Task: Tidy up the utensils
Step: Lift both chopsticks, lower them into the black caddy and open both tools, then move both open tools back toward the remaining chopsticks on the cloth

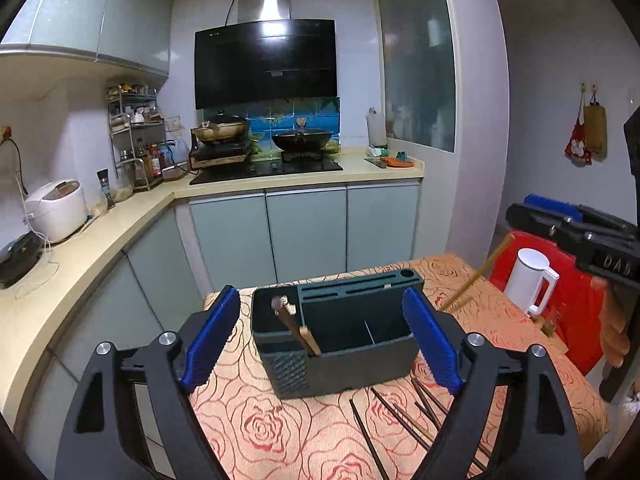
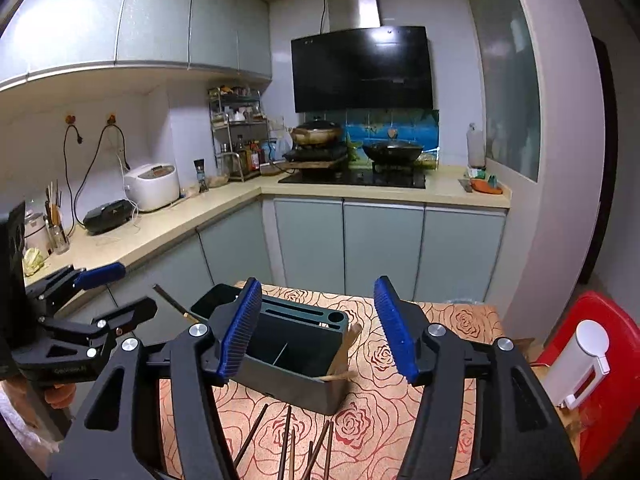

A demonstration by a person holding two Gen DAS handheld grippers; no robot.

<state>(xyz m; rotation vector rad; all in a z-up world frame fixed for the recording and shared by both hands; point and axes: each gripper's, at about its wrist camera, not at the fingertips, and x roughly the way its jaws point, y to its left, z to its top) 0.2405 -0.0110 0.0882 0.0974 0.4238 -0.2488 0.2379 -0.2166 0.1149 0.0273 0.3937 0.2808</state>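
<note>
1. Upright on the rose-patterned table (image 1: 280,432): a dark green utensil holder (image 1: 360,356), with knife slots along its back edge and open compartments in front.
2. In the holder's left compartment: wooden utensils (image 1: 296,328), leaning with their handles up and out.
3. Loose on the cloth just in front of the holder: several dark chopsticks (image 1: 400,420), fanned out and not in any compartment.
4. Just right of the holder: light wooden sticks (image 1: 476,280), slanting, low end down near the cloth. Cannot tell whether anything grips the upper end.
5. Left gripper (image 1: 320,292): blue pads spread wide, one on each side of the holder, above it and clamped on nothing.
6. Right gripper (image 2: 319,282): pads likewise wide apart in its own view, framing the holder from the near side, with nothing between them.
7. Well to the right of the holder: a white kettle (image 1: 528,280) in front of a red chair (image 1: 576,300).
</note>
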